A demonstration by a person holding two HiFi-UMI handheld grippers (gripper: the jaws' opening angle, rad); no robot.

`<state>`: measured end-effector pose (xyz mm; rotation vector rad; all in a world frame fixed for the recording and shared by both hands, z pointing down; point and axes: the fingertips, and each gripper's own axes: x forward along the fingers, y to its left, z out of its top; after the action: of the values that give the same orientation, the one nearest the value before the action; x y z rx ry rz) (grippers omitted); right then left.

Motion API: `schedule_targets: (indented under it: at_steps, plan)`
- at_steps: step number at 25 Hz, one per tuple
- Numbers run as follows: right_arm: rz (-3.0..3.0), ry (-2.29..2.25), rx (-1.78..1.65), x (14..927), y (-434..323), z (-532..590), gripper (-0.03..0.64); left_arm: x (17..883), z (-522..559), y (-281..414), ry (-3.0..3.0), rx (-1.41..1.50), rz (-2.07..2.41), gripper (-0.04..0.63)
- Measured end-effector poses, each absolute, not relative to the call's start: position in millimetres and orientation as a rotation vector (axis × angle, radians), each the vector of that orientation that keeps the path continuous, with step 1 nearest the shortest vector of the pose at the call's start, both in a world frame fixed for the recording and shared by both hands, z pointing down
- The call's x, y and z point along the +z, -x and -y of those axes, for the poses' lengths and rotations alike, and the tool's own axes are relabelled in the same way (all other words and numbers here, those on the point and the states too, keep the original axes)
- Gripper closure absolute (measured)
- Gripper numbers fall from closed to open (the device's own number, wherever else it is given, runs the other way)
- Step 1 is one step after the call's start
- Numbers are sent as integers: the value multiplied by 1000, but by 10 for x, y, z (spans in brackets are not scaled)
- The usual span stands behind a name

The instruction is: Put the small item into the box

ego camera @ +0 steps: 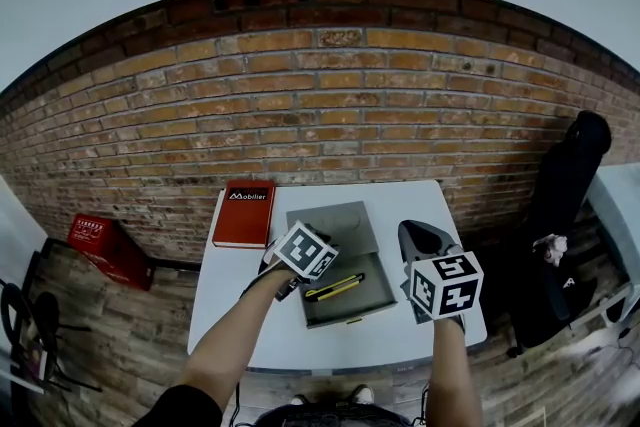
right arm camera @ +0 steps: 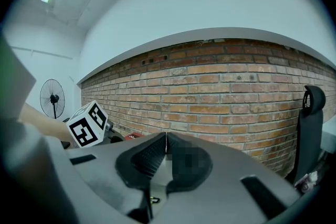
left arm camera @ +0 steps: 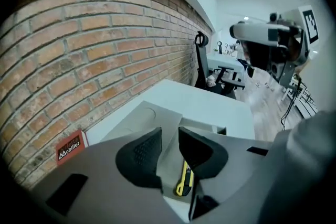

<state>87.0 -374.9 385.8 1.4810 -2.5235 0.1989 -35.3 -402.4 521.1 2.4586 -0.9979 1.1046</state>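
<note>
A yellow-and-black utility knife lies inside the shallow grey box, whose lid is folded open toward the wall. My left gripper hovers over the box's left side, tilted down, jaws open and empty. In the left gripper view the knife shows below and between the open jaws of the left gripper, inside the box. My right gripper is held just right of the box, nearly level and pointed at the brick wall. In the right gripper view, the right gripper is shut, tips touching, with nothing held.
The white table stands against a brick wall. A red book lies at its back left corner, left of the box lid. A red crate sits on the floor at the left. A black office chair stands to the right.
</note>
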Motion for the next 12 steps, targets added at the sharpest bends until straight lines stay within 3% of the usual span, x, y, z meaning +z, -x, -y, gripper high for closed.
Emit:
schedule_targets:
  at_steps: [12]
  plan:
    - [2539, -1479, 183, 3769, -831, 3758, 595, 4482, 4108, 635, -2499, 750, 1249, 483]
